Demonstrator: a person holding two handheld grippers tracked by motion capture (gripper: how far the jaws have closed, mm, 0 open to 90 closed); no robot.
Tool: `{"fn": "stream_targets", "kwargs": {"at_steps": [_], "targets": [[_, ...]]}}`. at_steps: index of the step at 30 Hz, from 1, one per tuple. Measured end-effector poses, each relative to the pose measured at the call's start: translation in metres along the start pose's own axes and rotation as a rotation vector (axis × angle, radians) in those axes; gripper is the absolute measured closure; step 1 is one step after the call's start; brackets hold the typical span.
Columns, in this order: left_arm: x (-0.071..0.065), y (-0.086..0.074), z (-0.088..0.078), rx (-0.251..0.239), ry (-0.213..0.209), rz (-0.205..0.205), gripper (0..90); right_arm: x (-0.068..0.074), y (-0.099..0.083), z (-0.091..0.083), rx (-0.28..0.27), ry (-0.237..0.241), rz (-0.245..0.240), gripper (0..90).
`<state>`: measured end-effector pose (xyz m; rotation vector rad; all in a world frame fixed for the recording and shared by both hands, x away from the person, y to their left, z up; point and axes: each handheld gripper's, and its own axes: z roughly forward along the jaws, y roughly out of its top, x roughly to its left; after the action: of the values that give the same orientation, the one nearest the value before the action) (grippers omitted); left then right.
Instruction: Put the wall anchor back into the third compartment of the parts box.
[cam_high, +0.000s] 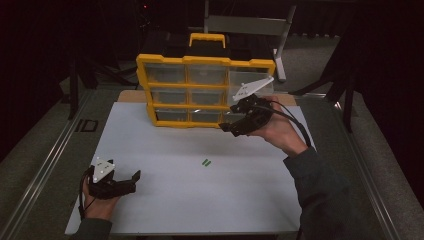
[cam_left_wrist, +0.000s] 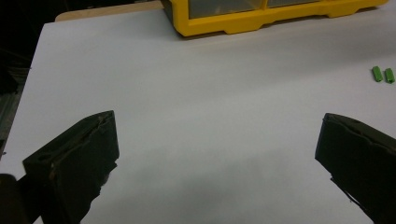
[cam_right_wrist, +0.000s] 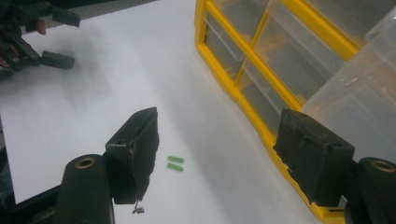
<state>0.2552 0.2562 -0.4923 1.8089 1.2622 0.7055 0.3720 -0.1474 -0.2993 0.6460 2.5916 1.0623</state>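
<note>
A yellow organizer (cam_high: 142, 80) with several clear drawers stands upright at the back of the white table (cam_high: 165, 200). Its top right drawer (cam_high: 245, 80) sticks out of the frame. My right gripper (cam_high: 229, 129) hovers open by the organizer's lower right corner, nothing between its jaws. In the right gripper view its jaws (cam_right_wrist: 219, 116) stand apart, the pulled-out drawer (cam_right_wrist: 359, 88) to the right. Two small green pieces (cam_high: 206, 162) lie side by side mid-table, also as green pieces (cam_right_wrist: 175, 163) and green pieces (cam_left_wrist: 383, 74). My left gripper (cam_high: 134, 181) rests open near the front left, jaws (cam_left_wrist: 218, 123) wide over bare table.
A black case with a yellow handle (cam_high: 207, 39) sits behind the organizer. Metal rails (cam_high: 45, 165) run along both sides of the table. A grey frame (cam_high: 250, 25) stands at the back. In the right gripper view the left gripper (cam_right_wrist: 51, 39) shows far off.
</note>
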Motion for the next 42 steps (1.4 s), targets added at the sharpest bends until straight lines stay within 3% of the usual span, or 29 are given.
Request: {"fn": "stream_targets", "kwargs": {"at_steps": [9,42], "targets": [[0.0,0.0,0.0,0.001,0.001,0.0,0.1,-0.001,-0.01,0.014,0.016,0.012,0.018,29.3],[0.0,0.0,0.0,0.002,-0.001,0.003,0.1,0.006,-0.02,0.049,0.02,0.041,0.051,29.5]]}}
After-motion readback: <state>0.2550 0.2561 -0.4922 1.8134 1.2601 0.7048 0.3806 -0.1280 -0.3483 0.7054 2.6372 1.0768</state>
